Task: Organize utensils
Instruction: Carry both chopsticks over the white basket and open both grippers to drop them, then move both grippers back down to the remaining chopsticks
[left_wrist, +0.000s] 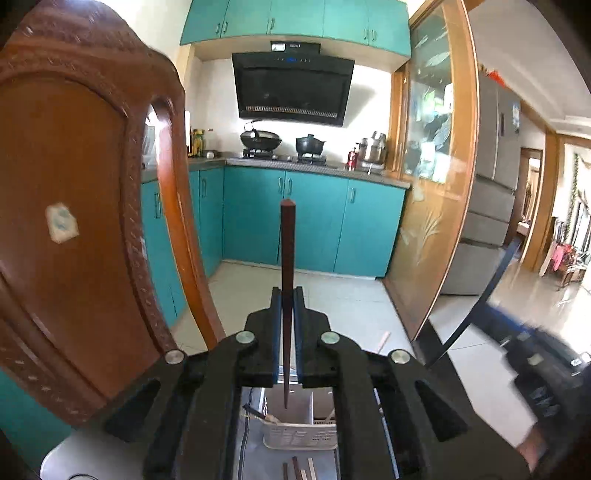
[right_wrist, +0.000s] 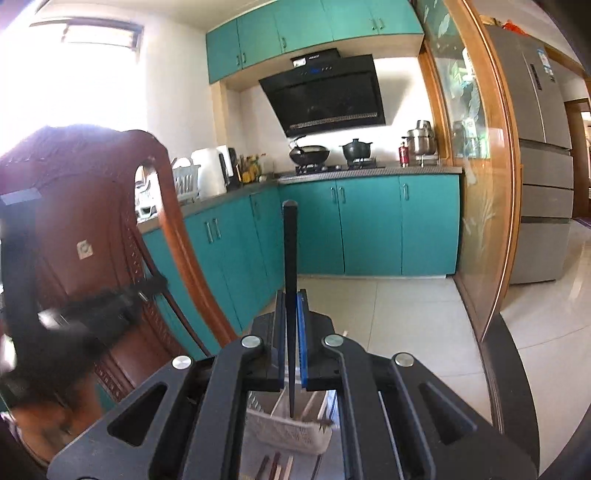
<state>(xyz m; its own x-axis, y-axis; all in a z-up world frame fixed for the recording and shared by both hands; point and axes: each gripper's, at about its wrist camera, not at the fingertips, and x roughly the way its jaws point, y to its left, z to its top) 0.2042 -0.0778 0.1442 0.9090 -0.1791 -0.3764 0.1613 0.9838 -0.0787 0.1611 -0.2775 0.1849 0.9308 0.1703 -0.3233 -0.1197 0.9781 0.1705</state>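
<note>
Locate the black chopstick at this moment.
In the right wrist view, the black chopstick stands upright, clamped in the right gripper, its lower tip just above the white basket.

Bright daylight. Window (right_wrist: 99, 33) at upper left of right view blown out white. Heavy fisheye bending at edges. Chair back (left_wrist: 74, 206) soft, motion-blurred; floor tiles (left_wrist: 546, 314) glare at right.
</note>
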